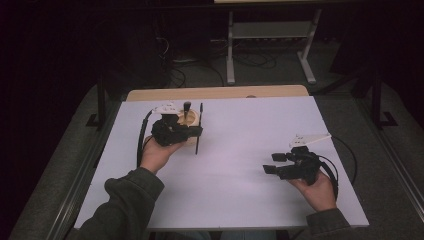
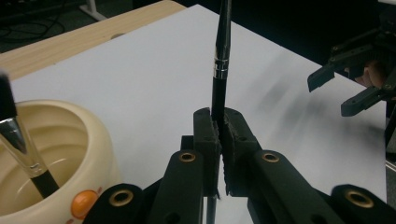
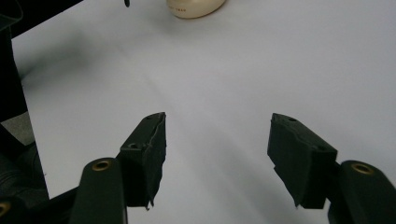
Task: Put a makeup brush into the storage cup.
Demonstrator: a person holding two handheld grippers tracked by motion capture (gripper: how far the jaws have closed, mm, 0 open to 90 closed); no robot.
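Observation:
My left gripper is shut on a thin black brush with a silver ferrule, which stands upright between the pads. In the high view that left gripper sits at the table's back left, with the brush beside a cream bowl. A second brush leans inside the cream bowl. My right gripper is open over bare white table with nothing between its jaws; from above the right gripper is at the front right.
The white tabletop has a wooden strip along its far edge. A metal stand and cables lie on the dark floor beyond. Black rails run along both sides of the table.

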